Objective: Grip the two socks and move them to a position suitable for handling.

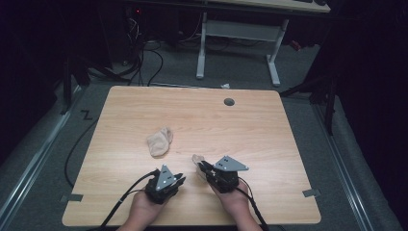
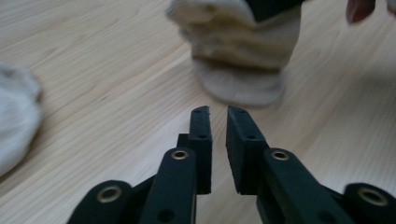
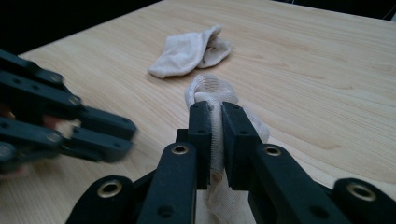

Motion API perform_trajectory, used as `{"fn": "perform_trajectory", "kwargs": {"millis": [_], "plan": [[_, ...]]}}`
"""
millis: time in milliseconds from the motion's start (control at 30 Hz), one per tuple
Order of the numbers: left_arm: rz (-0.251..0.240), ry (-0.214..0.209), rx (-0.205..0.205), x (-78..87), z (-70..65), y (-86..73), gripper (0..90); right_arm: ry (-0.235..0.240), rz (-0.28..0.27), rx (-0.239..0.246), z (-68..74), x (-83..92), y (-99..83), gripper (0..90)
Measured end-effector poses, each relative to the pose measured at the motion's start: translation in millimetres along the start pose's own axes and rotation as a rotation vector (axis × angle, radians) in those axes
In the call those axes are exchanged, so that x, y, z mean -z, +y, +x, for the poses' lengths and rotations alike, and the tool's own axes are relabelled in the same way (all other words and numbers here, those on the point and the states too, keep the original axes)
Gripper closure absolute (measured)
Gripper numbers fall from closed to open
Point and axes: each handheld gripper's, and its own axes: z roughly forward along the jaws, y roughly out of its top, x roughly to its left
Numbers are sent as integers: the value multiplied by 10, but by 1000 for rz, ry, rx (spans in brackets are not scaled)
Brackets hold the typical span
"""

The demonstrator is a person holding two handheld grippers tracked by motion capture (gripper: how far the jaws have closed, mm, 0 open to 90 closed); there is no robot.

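Near the front edge of the desk (image 1: 269,120), both grippers were held by a person's hands entering from below. The right gripper (image 3: 218,112) was clamped on a beige sock (image 3: 212,91), its jaws closed against the knit fabric, which bunched above the tips and hung below them. The left gripper (image 2: 218,112) was pointed toward that sock; its jaws were nearly closed, a narrow gap between them, and nothing was held. A second sock (image 1: 159,141), crumpled and folded over, was seen lying near the desk's centre, apart from both grippers. A pale wood-grain top with a round grommet (image 1: 229,102) by the far edge was noted. Grey carpet (image 1: 240,72), trailing cables and a white desk frame (image 1: 274,62) were seen beyond.
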Motion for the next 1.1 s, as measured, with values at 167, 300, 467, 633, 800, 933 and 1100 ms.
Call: {"fn": "perform_trajectory", "kwargs": {"millis": [167, 300, 467, 633, 800, 933, 1100], "plan": [[-6, 0, 20, -238, -90, 130, 858, 12, -16, -16, -61, 22, -15, 832], [34, -32, -10, -485, -214, 253, 858, 8, -27, -49, -169, 54, -31, 832], [125, -18, -59, -703, -311, 295, 892, -24, -50, -104, -313, 138, -49, 831], [145, -15, -105, -707, -324, 302, 898, -49, -52, -114, -386, 170, -71, 828], [149, -11, -131, -619, -302, 243, 900, -79, -49, -117, -436, 202, -87, 817], [154, 2, -130, -479, -222, 148, 900, -97, -37, -121, -478, 209, -137, 813], [159, 33, -116, -298, -89, 23, 900, -95, 8, -119, -453, 157, -197, 797]]}}
